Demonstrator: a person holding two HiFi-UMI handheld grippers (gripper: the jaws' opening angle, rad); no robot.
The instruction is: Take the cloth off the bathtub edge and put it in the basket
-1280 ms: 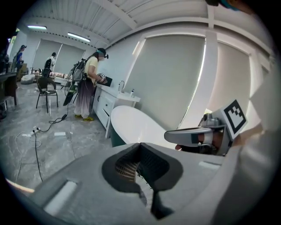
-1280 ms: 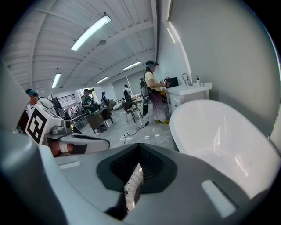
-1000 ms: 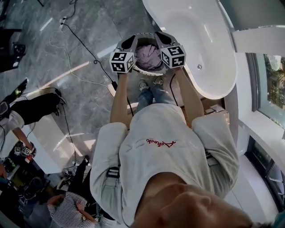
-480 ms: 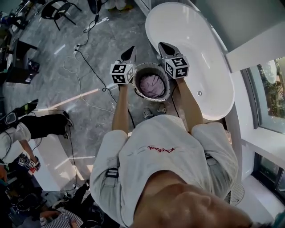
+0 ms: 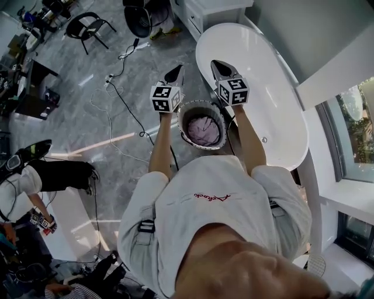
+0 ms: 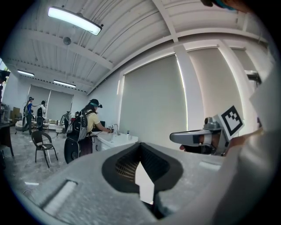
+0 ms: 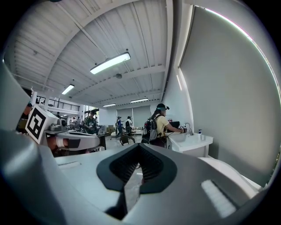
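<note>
The pale pink cloth [image 5: 203, 129] lies bunched inside the round grey basket [image 5: 180, 124], which stands on the floor beside the white bathtub [image 5: 266, 87]. In the head view both grippers are held up above the basket, pointing away from the person. My left gripper [image 5: 176, 71] is left of the basket and my right gripper [image 5: 215, 63] is over the tub's near rim. Each is shut and empty. In the left gripper view the left gripper [image 6: 141, 154] points level into the room, with the right gripper [image 6: 197, 137] beside it. The right gripper view shows the right gripper [image 7: 139, 161] pressed shut.
Cables [image 5: 125, 99] run over the grey marble floor left of the basket. A black chair [image 5: 87, 26] stands at the far left, a white sink cabinet [image 5: 204, 9] beyond the tub, a window [image 5: 356, 128] on the right. A person [image 6: 90, 125] stands at the sink; others crouch at the left.
Both grippers have risen from the basket's rim and now point level. The basket with the cloth has stayed on the floor and looks smaller and lower in the head view.
</note>
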